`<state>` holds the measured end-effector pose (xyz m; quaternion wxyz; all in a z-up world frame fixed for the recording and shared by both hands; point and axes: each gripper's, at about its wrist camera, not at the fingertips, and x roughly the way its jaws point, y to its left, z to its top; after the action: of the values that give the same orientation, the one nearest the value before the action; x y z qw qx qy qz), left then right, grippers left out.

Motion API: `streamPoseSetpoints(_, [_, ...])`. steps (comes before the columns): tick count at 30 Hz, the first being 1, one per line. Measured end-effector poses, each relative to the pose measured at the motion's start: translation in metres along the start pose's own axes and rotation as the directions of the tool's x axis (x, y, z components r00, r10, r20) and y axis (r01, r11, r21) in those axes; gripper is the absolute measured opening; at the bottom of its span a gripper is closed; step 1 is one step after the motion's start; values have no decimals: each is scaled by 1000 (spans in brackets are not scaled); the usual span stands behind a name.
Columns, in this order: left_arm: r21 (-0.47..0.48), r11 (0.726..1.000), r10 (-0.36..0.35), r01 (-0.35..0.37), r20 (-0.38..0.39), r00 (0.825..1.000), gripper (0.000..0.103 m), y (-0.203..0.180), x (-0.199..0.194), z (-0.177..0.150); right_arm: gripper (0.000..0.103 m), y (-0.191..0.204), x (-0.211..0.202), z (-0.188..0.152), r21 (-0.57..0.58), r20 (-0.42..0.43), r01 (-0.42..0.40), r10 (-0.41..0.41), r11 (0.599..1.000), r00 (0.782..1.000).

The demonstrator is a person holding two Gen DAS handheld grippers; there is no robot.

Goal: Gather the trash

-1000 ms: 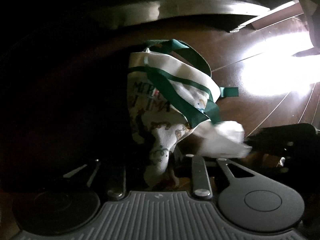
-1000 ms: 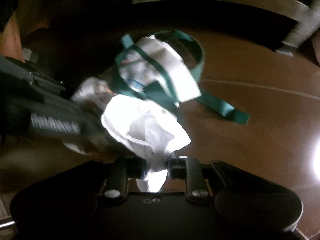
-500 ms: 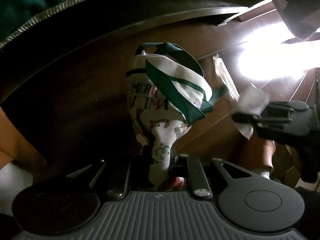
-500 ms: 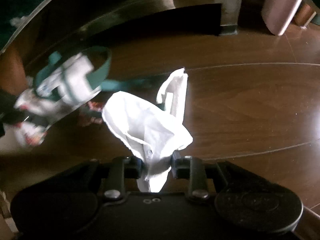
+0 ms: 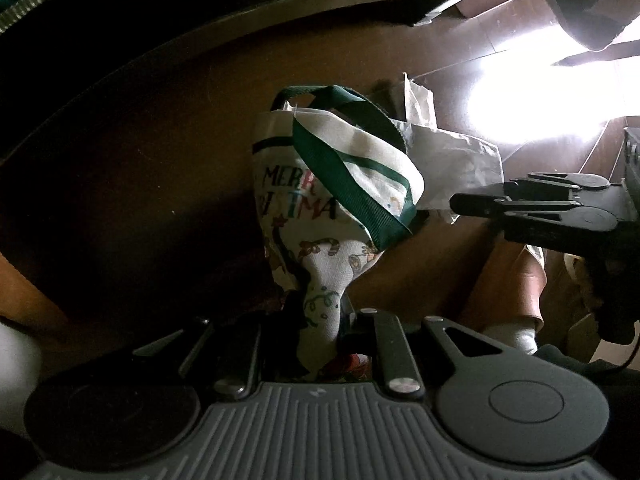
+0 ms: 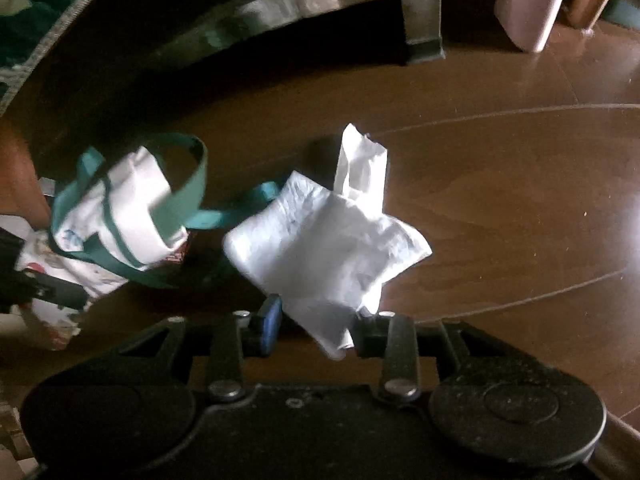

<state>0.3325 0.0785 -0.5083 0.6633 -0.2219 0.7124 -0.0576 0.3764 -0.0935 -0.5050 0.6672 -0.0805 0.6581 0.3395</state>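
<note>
Brown wood floor (image 6: pixel 500 208), glossy; furniture leg (image 6: pixel 424 12), possibly table's.

A crumpled white tissue (image 6: pixel 332 240) hangs above the wooden floor, at three o'clock from the cream, green-handled "Merry Christmas" bag (image 5: pixel 320 216), whose mouth seems open.

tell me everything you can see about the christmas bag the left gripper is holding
The christmas bag is a small off-white woven fabric tote with dark green ribbon handles and trim, printed "MERR..." lettering and candy-cane style festive pictures. The left gripper pinches its bunched lower part, so it hangs above the brown wooden floor with its mouth pointing away from the camera. One handle loops over the rim. The white tissue hangs close beside its mouth; contact is unclear.
</note>
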Motion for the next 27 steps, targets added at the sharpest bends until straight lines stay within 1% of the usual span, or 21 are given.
streamPoseSetpoints(1, [0,1000,-1,1,4,1000,16,4,3,0,3,-3,-2,2,-13,7,-14,15,1000,1000])
streamPoseSetpoints(2, [-2,1000,-4,4,8,1000,16,5,3,1,0,-5,-2,2,-22,6,-21,22,1000,1000])
streamPoseSetpoints(4, [-1,1000,-6,6,16,1000,16,4,5,-3,0,-1,-2,4,-25,8,-6,6,1000,1000])
streamPoseSetpoints(9, [-5,1000,-10,10,15,1000,16,8,10,-5,0,-5,-3,6,-27,25,-21,22,999,999])
streamPoseSetpoints(10, [-6,1000,-11,11,15,1000,16,6,0,-8,0,-1,-9,8,-27,37,-17,18,999,999])
streamPoseSetpoints(11, [-6,1000,-12,12,17,1000,16,5,1,-7,0,-1,-12,7,-27,44,-15,16,1000,999])
streamPoseSetpoints(13, [-3,1000,-14,14,21,1000,16,5,-4,-7,0,0,-17,10,-23,43,-20,21,1000,999])
streamPoseSetpoints(17, [19,1000,-14,14,32,999,16,-3,-15,-12,0,13,-37,15,-46,44,-6,8,999,999])
streamPoseSetpoints(22, [61,998,-18,14,72,997,16,-20,-50,-22,0,44,-84,20,-115,80,18,-9,993,997])
streamPoseSetpoints(27, [81,996,-32,20,144,989,16,-42,-104,-43,0,82,-157,14,-198,153,44,-13,979,988])
